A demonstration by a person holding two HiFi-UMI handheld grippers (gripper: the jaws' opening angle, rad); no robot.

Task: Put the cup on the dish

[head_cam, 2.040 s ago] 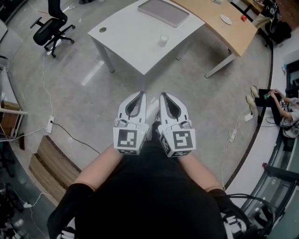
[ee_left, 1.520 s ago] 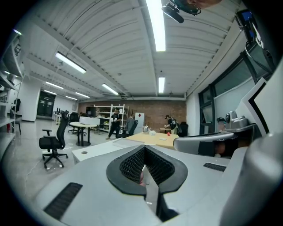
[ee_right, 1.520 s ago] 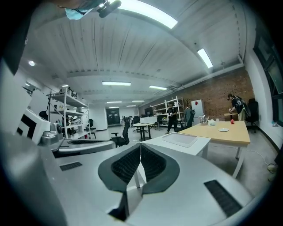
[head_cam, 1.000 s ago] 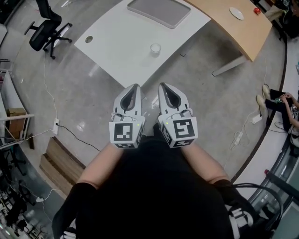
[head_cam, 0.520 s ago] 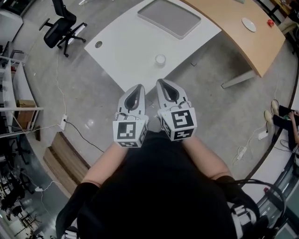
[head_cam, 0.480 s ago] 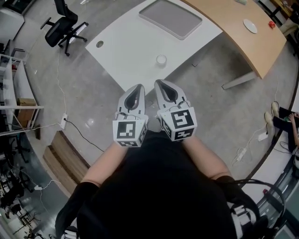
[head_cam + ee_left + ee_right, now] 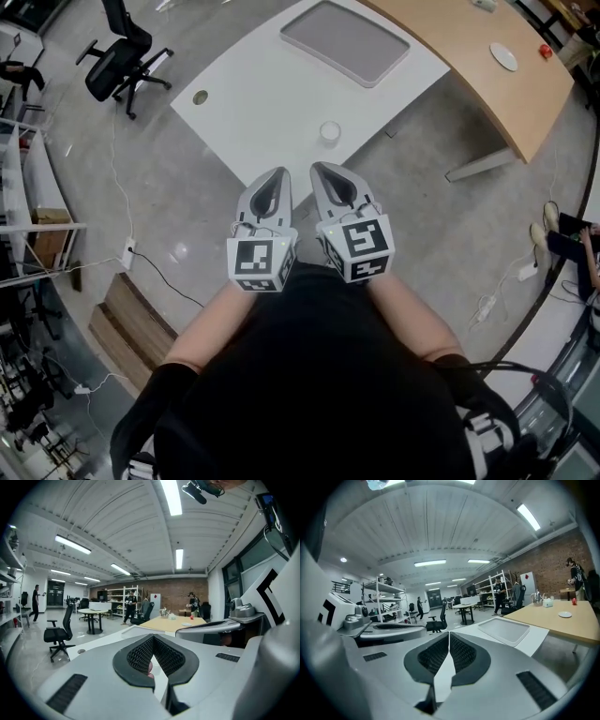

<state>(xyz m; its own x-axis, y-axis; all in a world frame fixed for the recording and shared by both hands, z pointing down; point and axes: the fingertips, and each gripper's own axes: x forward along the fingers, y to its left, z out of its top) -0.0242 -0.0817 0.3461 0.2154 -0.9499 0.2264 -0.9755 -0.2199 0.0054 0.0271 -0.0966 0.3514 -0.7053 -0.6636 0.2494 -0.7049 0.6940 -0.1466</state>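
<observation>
Overhead, cup (image 7: 329, 132) on table (image 7: 262, 84), unseen in right gripper view, hand-held grippers (image 7: 278, 173) (image 7: 318, 168) closed

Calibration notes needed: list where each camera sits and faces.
Head view: on the person's head, facing steeply down at floor, table and cup; shows torso, forearms, left claw, right claw.
Left gripper view: on the left claw, facing roughly level along its shut jaws; right claw at right.
Right gripper view: on the right claw, along its shut jaws; left claw at left.
Shared: head and right gripper views both show the tray.
</observation>
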